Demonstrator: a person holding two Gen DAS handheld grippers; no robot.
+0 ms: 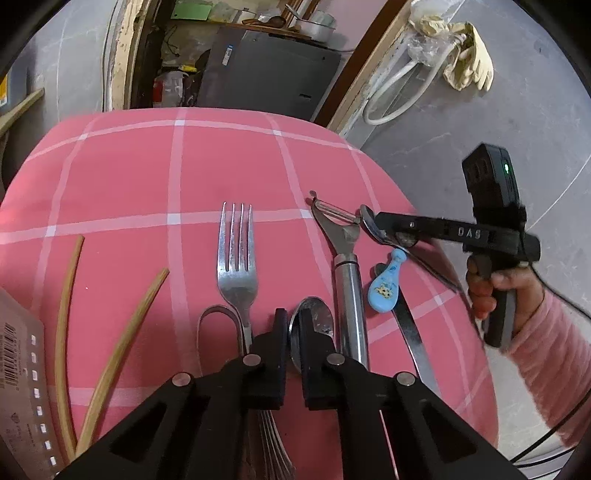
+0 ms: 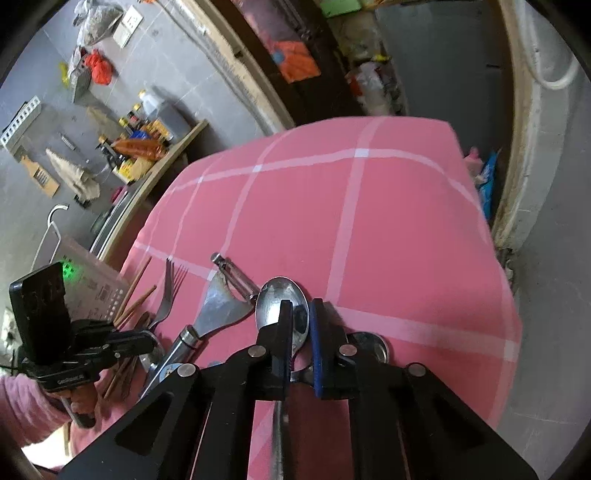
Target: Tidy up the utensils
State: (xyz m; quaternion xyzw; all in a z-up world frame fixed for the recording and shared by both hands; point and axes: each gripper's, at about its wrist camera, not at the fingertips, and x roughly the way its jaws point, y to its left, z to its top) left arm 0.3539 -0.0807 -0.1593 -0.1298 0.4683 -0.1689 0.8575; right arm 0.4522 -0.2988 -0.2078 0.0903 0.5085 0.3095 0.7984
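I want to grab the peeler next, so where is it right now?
In the left wrist view the peeler lies right of centre on the pink cloth, between the fork and the blue baby spoon.

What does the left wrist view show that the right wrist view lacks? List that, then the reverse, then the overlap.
Left wrist only: pale gloves hanging on the wall and a metal pot on the far shelf.

Right wrist only: a wall shelf of bottles and a white hanger.

Both: the pink checked cloth, the fork, the peeler, the chopsticks, and the spoon gripped by the right gripper.
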